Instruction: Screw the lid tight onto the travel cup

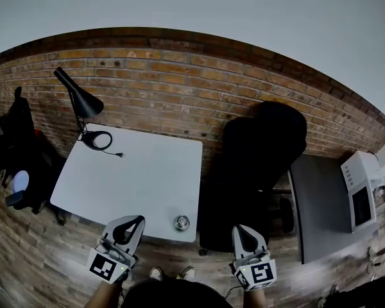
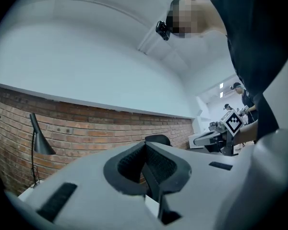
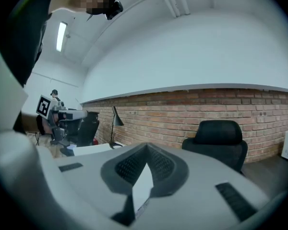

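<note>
- Furniture: a white square table (image 1: 135,172) fills the middle of the head view, and a black swivel office chair (image 1: 263,146) stands at its 3 o'clock side.
- At the table's 10 o'clock corner sits a black cone-shaded desk lamp (image 1: 80,98).
- At 6 o'clock, close to the person's body, hang the left gripper (image 1: 135,221) and the right gripper (image 1: 241,230), each with jaws pressed together on nothing.
- Near the table's 5 o'clock corner stands the small round silvery travel cup (image 1: 181,222), untouched. Its lid cannot be made out from above, so tightening looks not yet begun.
</note>
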A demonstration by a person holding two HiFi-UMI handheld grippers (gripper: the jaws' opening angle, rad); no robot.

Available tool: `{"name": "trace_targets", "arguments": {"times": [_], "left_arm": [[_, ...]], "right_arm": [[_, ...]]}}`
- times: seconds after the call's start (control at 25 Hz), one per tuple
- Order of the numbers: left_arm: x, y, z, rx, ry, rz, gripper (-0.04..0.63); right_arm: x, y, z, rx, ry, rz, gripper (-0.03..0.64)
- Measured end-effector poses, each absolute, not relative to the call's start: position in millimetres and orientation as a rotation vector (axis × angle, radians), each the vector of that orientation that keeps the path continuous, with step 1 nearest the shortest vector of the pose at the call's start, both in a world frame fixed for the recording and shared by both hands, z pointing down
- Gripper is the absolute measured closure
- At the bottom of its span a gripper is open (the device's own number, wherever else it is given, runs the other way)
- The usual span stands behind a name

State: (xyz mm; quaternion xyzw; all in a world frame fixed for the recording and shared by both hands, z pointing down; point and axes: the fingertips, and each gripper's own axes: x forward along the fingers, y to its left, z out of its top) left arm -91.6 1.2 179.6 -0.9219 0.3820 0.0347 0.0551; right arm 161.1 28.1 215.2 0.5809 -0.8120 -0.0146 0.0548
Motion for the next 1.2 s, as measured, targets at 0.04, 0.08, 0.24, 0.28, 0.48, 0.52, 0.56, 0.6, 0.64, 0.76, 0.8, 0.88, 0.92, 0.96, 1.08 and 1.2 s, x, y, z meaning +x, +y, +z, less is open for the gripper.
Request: {"name": "trace_targets", "arguments": {"times": [0.04,0.08,0.24,0.28,0.48,0.52,0.56,0.6,0.64,0.76,0.8,0.88,0.92,0.96,1.08,1.2], "left_arm": [[-94,2,179,-2.787,1.173,0.106,0.571],[-96,4,178,-2.778,1.181,0.110,0.571],[-98,14,176,-2.753,1.183,0.117,0.571],[-98,16,175,-2.746,1.188,0.115,0.571],[-108,25,174,-2.716,1.247,0.125,0.571],[-110,27,174,-2.710,1.259,0.123,0.571],[-112,28,175,-2.705,1.269,0.118,0.571],[-114,28,177,-2.699,1.280,0.113,0.571],[-115,28,178,-2.696,1.294,0.115,0.571],[-117,29,180,-2.691,1.326,0.136,0.571],[-117,30,180,-2.690,1.327,0.135,0.571],[-116,32,180,-2.692,1.323,0.127,0.571],[-115,33,181,-2.693,1.323,0.125,0.571],[-114,34,181,-2.693,1.322,0.126,0.571],[-110,36,182,-2.696,1.316,0.125,0.571],[-109,38,181,-2.699,1.310,0.126,0.571]], "right_arm": [[159,28,213,1.749,-2.470,-0.046,0.603],[158,27,211,1.736,-2.475,-0.052,0.603],[152,26,205,1.705,-2.507,-0.100,0.603],[149,26,205,1.692,-2.517,-0.100,0.603],[135,24,210,1.628,-2.538,-0.074,0.603],[134,23,210,1.628,-2.543,-0.083,0.603],[133,22,209,1.633,-2.549,-0.095,0.603],[133,22,208,1.635,-2.555,-0.107,0.603],[132,22,208,1.634,-2.561,-0.113,0.603],[129,25,210,1.616,-2.570,-0.117,0.603],[128,27,210,1.610,-2.568,-0.128,0.603],[127,28,208,1.611,-2.561,-0.155,0.603],[127,29,207,1.615,-2.561,-0.159,0.604],[127,30,207,1.618,-2.564,-0.154,0.604],[126,34,210,1.603,-2.573,-0.125,0.604],[127,35,210,1.609,-2.578,-0.145,0.604]]}}
